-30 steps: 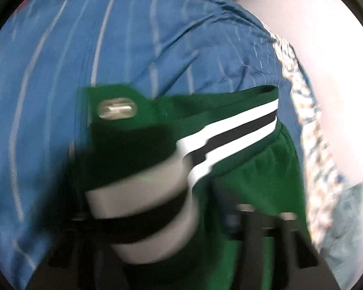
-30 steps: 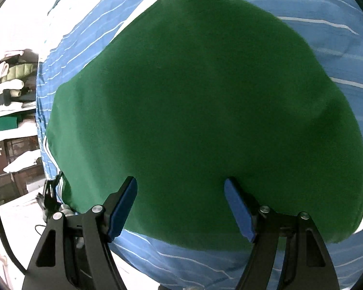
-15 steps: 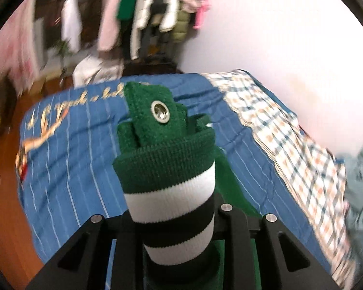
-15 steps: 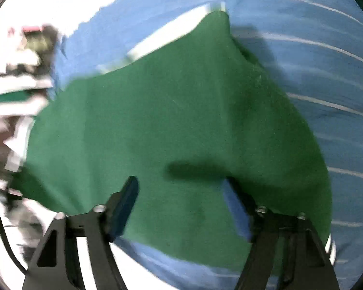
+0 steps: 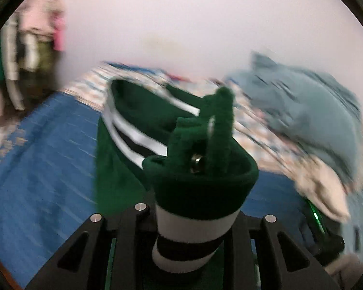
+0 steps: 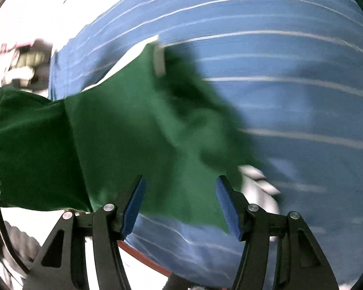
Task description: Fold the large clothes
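- Your left gripper [image 5: 193, 232] pinches the striped cuff [image 5: 198, 207] of the green garment [image 6: 133, 133].
- Your right gripper [image 6: 181, 200] is spread wide above it, over the blue sheet [image 6: 290, 101].

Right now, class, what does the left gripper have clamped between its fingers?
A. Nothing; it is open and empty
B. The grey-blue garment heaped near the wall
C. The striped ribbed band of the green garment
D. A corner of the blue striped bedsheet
C: in the left wrist view the left gripper is shut on the green garment, whose white-and-black striped band stands up between the fingers above the blue bedsheet.
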A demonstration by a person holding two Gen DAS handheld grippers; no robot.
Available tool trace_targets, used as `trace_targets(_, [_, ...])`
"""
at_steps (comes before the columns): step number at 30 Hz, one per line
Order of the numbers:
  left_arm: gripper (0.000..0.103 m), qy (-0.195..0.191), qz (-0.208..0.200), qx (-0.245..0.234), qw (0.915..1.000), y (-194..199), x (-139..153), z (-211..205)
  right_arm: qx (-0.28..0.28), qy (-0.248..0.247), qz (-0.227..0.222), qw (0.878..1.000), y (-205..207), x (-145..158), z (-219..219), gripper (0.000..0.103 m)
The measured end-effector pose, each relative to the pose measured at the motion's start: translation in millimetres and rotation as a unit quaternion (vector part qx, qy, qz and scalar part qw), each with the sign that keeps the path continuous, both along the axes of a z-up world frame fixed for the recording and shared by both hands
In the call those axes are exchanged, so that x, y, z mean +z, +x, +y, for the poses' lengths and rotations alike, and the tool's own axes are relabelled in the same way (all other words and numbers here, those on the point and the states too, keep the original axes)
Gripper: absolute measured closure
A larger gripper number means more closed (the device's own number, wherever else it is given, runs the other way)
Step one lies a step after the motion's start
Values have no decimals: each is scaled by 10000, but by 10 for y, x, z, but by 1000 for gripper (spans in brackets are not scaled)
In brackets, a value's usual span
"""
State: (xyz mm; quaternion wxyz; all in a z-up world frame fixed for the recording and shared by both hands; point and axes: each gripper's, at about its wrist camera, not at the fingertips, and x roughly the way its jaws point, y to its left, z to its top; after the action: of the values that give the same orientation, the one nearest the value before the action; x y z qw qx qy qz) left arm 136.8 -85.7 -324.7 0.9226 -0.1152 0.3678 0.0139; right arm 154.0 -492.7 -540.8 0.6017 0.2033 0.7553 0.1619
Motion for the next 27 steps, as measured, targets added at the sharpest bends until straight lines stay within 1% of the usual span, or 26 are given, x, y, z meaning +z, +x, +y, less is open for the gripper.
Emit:
trace_targets(1, [83, -67, 151, -232, 9996, 12, -123, -223, -217, -123, 35, 9997, -78, 29, -217, 40])
trace_targets(2, [83, -86, 356, -528, 9979, 24, -306, -503, -325, -184, 56, 9993, -139, 30, -371, 40])
trace_targets(3, [83, -87, 506, -693, 9963, 23, -445, -666, -445, -289, 115, 9985, -201, 19, -531, 40])
trace_targets(4, [83, -88, 746, -862, 9934, 18, -657, -861, -619, -379, 192, 9972, -264, -2, -688, 40])
trace_targets(5, [83, -40, 981, -991, 9902, 10, -871, -1028, -745, -410, 252, 9961, -321, -24, -789, 40])
trace_targets(7, [83, 36, 1327, -1109, 9849, -12, -1197, -1232, -984, -501, 374, 9932, -429, -98, -1056, 40])
trace_targets(8, [83, 116, 1493, -1155, 9819, -14, -1358, -1318, -1116, -563, 410, 9913, -477, -113, -1159, 40])
trace_targets(9, [83, 289, 1653, -1196, 9785, -3, -1506, -1378, -1174, -589, 433, 9904, -503, -114, -1158, 40])
trace_targets(11, [81, 746, 1966, -1294, 9690, 16, -1725, -1477, -1281, -666, 465, 9884, -554, -120, -1263, 40])
trace_targets(13, [78, 982, 2082, -1360, 9636, 51, -1691, -1473, -1258, -693, 443, 9886, -567, -102, -1282, 40])
trace_targets(14, [75, 1047, 2097, -1342, 9628, 42, -1621, -1465, -1221, -709, 354, 9894, -607, -76, -1391, 40])
trace_targets(15, [71, 1105, 2079, -1308, 9630, 26, -1539, -1485, -1130, -705, 245, 9908, -600, -36, -1377, 40])
trace_targets(16, [62, 1102, 2050, -1307, 9637, 32, -1456, -1467, -1052, -715, 186, 9917, -550, -29, -1405, 38])
trace_targets(17, [38, 1024, 1989, -1364, 9651, 12, -1329, -1479, -953, -731, 21, 9928, -543, 29, -1397, 36])
trace_targets(18, [23, 892, 1931, -1416, 9668, -37, -1295, -1445, -918, -681, -268, 9931, -537, 120, -1387, 31])
trace_targets(19, [10, 673, 1822, -1470, 9699, -63, -1212, -1421, -906, -642, -484, 9926, -555, 176, -1425, 23])
trace_targets(20, [10, 545, 1721, -1456, 9727, -87, -1124, -1394, -845, -633, -776, 9914, -537, 281, -1429, 21])
trace_targets(21, [10, 489, 1704, -1372, 9746, -103, -1040, -1358, -740, -630, -957, 9907, -505, 376, -1425, 20])
trace_targets(23, [10, 418, 1815, -1069, 9767, -125, -931, -1210, -590, -550, -1201, 9895, -405, 525, -1376, 20])
trace_targets(25, [10, 510, 1890, -481, 9795, -235, -817, -916, -435, -428, -1307, 9895, -309, 660, -1266, 20])
trace_targets(26, [10, 616, 1921, -155, 9793, -326, -772, -731, -349, -335, -1276, 9906, -251, 705, -1184, 20])
trace_targets(27, [10, 843, 1961, 271, 9766, -440, -745, -513, -287, -191, -1229, 9918, -183, 741, -1095, 21])
